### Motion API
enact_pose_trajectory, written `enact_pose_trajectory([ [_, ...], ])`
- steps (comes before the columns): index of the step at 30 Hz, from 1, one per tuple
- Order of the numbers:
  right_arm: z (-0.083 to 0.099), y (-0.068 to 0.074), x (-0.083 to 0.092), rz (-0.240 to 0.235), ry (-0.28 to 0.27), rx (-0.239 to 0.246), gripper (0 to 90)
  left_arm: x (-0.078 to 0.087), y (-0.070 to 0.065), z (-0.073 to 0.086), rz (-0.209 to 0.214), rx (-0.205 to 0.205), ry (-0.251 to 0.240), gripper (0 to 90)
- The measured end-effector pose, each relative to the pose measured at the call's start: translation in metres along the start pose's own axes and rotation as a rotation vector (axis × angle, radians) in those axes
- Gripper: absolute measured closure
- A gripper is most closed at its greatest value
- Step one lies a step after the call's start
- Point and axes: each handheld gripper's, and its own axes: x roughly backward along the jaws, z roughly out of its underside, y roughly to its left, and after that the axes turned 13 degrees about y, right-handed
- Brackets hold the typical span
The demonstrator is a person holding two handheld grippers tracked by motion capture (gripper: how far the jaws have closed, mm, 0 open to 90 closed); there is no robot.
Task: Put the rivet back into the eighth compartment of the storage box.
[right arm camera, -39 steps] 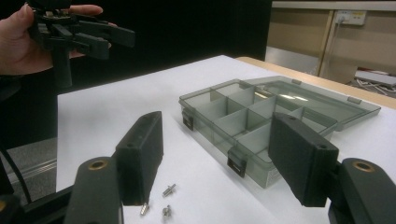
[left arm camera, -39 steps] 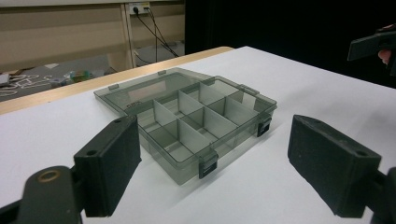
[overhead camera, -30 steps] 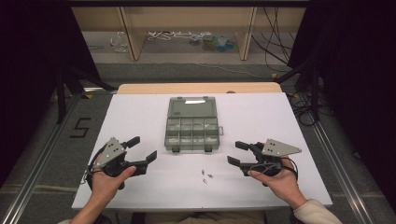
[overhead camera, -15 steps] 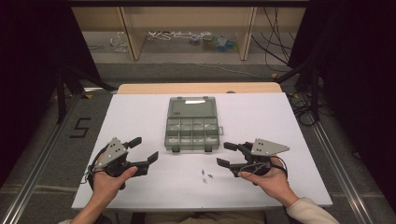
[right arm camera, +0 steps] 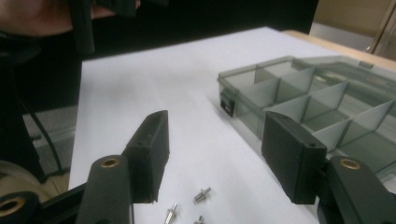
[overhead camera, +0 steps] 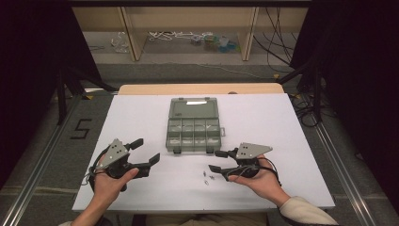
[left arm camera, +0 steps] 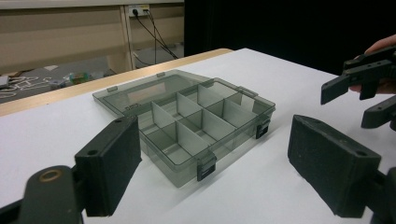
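Observation:
A grey see-through organizer box [overhead camera: 194,127] lies open in the middle of the white table [overhead camera: 282,122], lid flat behind it, its compartments [left arm camera: 187,121] looking empty. A few small metal screws [overhead camera: 207,176] lie loose in front of it. My right gripper [overhead camera: 215,160] is open just to the right of the screws, which lie low between its jaws [right arm camera: 201,194]. My left gripper [overhead camera: 147,150] is open at the front left, pointing at the box [left arm camera: 222,168], nothing between its fingers.
The box's front latches [left arm camera: 206,167] face the person. The right gripper appears at the far right of the left gripper view [left arm camera: 359,88]. A wooden strip [overhead camera: 197,88] edges the table's back; shelving and cables [overhead camera: 179,35] lie beyond.
The right gripper has moved left, closing in on the loose screws. The left gripper has barely shifted. Both stay open.

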Motion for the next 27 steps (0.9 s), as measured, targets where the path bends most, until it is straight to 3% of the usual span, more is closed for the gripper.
enact_pose_trajectory([
  [4, 0.000, 0.001, -0.006, -0.013, 0.044, 0.010, 44.9, 0.000, -0.001, 0.000, 0.006, 0.005, 0.010, 16.8],
  [7, 0.000, 0.002, -0.015, -0.016, 0.136, 0.039, 50.6, 0.000, 0.000, 0.000, 0.004, 0.005, 0.011, 17.0],
  [8, 0.000, 0.002, -0.015, -0.016, 0.136, 0.039, 50.6, 0.000, 0.000, 0.000, 0.003, 0.005, 0.011, 17.0],
  [9, 0.000, 0.003, -0.018, -0.016, 0.177, 0.049, 53.2, 0.000, 0.000, 0.000, 0.002, 0.004, 0.011, 17.0],
  [11, 0.000, 0.003, -0.019, -0.016, 0.198, 0.052, 55.1, 0.000, 0.000, 0.000, 0.003, 0.005, 0.012, 17.0],
  [14, -0.005, 0.003, -0.022, -0.009, 0.278, 0.079, 60.3, 0.000, -0.001, 0.000, 0.006, 0.003, 0.015, 17.1],
  [16, -0.006, 0.003, -0.022, -0.002, 0.301, 0.091, 61.0, -0.002, -0.001, 0.000, 0.008, -0.001, 0.010, 17.1],
  [17, -0.010, 0.002, -0.023, 0.007, 0.350, 0.110, 62.3, -0.002, -0.001, 0.000, 0.006, -0.003, 0.016, 17.2],
  [18, -0.010, 0.002, -0.023, 0.007, 0.350, 0.110, 62.3, -0.001, -0.002, 0.000, 0.005, -0.002, 0.024, 17.2],
  [19, -0.014, 0.000, -0.025, -0.003, 0.413, 0.121, 62.9, -0.001, -0.002, 0.000, 0.006, -0.001, 0.023, 17.2],
  [21, -0.015, 0.000, -0.026, -0.005, 0.424, 0.125, 63.5, -0.002, -0.002, 0.000, 0.010, 0.000, 0.023, 17.2],
  [22, -0.018, 0.000, -0.030, -0.013, 0.467, 0.134, 63.7, -0.002, -0.002, 0.000, 0.009, -0.001, 0.024, 17.2],
  [23, -0.018, 0.000, -0.030, -0.013, 0.467, 0.134, 63.7, -0.002, -0.002, 0.000, 0.008, -0.001, 0.024, 17.2],
  [27, -0.023, 0.002, -0.036, -0.039, 0.575, 0.168, 64.2, -0.002, -0.002, 0.000, 0.008, -0.002, 0.026, 17.3],
])
